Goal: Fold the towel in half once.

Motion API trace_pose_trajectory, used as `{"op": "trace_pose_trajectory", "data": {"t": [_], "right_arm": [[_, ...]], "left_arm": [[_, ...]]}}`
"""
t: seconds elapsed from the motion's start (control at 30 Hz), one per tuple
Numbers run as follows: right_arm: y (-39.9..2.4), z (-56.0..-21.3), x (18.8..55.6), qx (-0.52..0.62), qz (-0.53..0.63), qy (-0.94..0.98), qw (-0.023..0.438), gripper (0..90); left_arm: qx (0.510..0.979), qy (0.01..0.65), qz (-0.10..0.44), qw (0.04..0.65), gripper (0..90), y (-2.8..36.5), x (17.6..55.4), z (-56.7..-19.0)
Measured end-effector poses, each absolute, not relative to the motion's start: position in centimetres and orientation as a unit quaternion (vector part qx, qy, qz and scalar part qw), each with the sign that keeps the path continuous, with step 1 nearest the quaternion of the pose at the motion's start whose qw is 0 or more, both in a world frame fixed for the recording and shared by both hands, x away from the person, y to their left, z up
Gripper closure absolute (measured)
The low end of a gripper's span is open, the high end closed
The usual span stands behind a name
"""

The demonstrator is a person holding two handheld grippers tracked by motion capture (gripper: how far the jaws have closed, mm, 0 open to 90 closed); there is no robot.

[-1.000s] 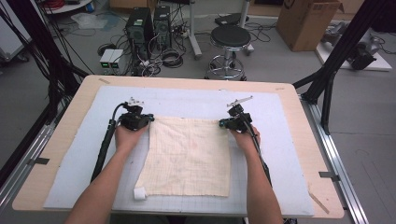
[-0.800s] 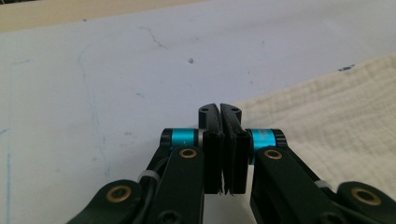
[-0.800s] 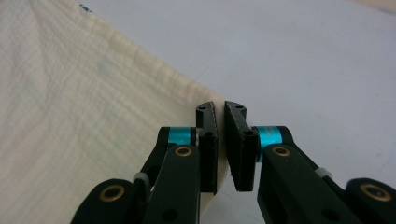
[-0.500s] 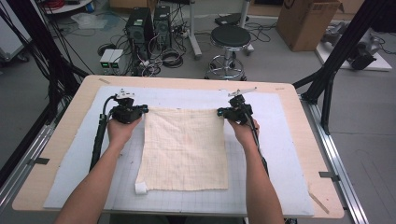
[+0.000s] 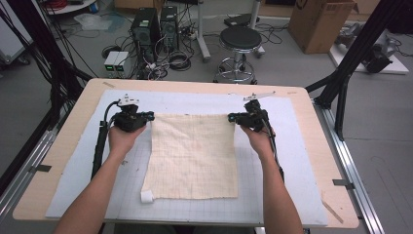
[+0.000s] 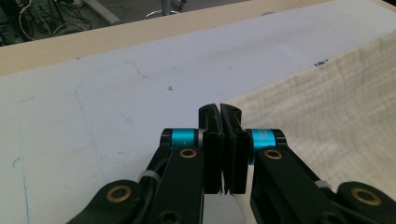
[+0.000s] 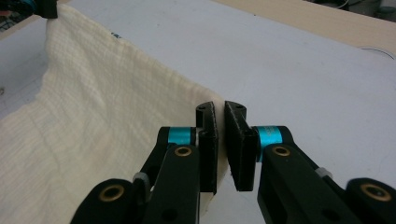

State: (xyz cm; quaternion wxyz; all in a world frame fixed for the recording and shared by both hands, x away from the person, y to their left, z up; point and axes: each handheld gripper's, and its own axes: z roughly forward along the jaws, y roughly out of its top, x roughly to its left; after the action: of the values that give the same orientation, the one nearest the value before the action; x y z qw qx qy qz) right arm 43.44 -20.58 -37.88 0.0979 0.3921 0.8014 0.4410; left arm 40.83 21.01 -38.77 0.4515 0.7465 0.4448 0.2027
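A cream gridded cloth lies spread on the pale mat, with a small white tag at its near left corner. My left gripper is shut on the cloth's far left corner, and in the left gripper view the jaws press together at the edge of the cloth. My right gripper is shut on the far right corner. In the right gripper view the cloth runs into the narrow gap at that gripper. The far edge hangs taut, slightly raised between the two.
The mat covers a wooden table with a bare rim all round. Black frame posts stand at both sides. Beyond the far edge, on the floor, are a stool, computer towers and a cardboard box.
Both hands have risen a little and shifted toward the far edge, carrying the cloth's far corners. The far edge is pulled straighter between them.
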Motion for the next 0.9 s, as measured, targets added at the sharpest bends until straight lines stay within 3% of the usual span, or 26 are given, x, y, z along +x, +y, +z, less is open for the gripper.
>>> {"op": "trace_pose_trajectory", "data": {"t": [0.9], "right_arm": [[-21.7,-37.5,40.3,0.377,0.477,0.791,0.076,83.9]], "left_arm": [[0.745,0.419,0.173,0.49,87.2,21.7,37.4,-38.0]]}}
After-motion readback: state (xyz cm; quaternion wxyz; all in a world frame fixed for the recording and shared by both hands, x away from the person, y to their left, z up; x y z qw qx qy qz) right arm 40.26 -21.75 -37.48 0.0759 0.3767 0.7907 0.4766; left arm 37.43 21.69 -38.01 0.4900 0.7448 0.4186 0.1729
